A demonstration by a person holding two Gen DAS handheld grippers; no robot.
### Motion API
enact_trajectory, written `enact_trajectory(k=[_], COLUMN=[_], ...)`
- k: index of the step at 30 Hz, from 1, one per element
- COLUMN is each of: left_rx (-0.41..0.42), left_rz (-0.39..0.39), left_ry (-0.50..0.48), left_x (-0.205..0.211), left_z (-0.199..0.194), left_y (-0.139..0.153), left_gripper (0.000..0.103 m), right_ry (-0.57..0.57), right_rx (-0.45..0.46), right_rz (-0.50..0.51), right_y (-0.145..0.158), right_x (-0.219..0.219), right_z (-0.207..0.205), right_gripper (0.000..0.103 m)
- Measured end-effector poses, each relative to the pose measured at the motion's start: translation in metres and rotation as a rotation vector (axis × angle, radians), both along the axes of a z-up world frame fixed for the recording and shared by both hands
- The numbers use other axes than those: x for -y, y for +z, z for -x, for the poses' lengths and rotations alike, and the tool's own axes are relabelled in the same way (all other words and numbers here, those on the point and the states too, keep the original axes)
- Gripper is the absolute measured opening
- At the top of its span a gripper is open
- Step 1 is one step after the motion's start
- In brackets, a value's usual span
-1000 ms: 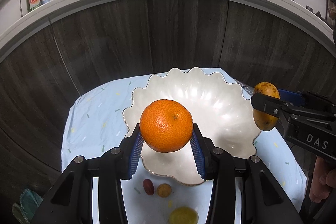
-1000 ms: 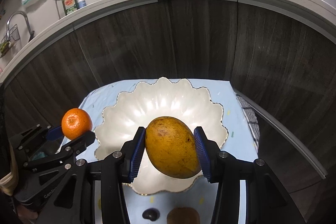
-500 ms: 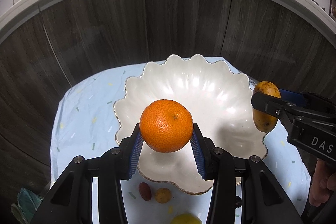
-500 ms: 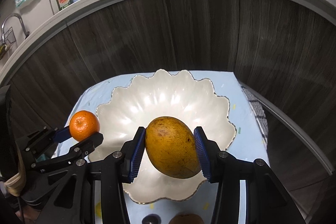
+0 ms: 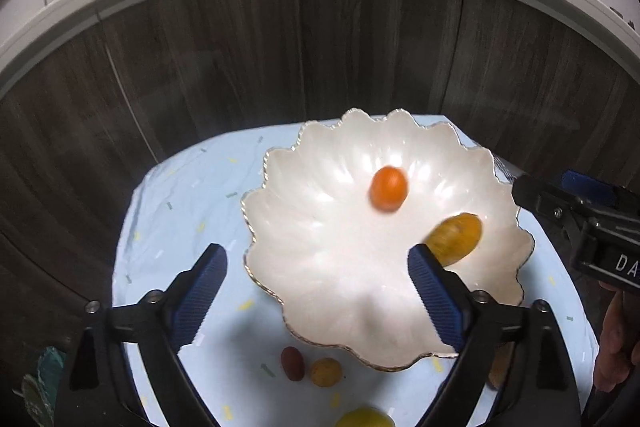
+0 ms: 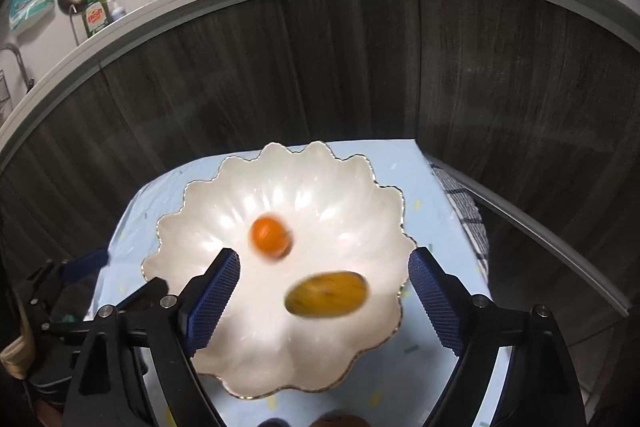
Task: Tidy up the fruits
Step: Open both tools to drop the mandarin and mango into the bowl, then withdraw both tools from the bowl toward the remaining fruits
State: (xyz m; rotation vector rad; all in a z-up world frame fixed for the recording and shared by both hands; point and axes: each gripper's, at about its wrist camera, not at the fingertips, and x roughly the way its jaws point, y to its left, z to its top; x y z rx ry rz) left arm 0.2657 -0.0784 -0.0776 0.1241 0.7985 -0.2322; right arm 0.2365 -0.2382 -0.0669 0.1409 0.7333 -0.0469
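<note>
A white scalloped bowl stands on the light-blue cloth. A blurred orange and a blurred yellow mango are loose inside the bowl. My left gripper hangs over the bowl's near rim, its jaws opening wide, nothing between them. My right gripper is above the bowl too, its jaws opening, the mango lying free below them without touching the pads. Each gripper shows at the edge of the other's view.
On the cloth in front of the bowl lie a small dark-red fruit, a small orange-brown fruit and a yellow-green fruit. A dark wood-panelled counter rises behind the table. A hand shows at the right.
Both grippers have opened and let go: the orange dropped from the left one and the mango from the right one into the bowl, where both are blurred.
</note>
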Motion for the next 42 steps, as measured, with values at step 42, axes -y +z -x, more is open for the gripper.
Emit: enact_trajectory(k=[42], left_rx=[0.116], left_rz=[0.001], left_ry=[0.068], left_x=[-0.031], left_z=[0.066], left_y=[0.055], left_gripper=[0.101], right_ry=[-0.004], right_rx=[0.115], right_rz=[0.077], right_y=[0.052], right_x=[-0.026], right_z=[0.07], right_gripper=[0.09])
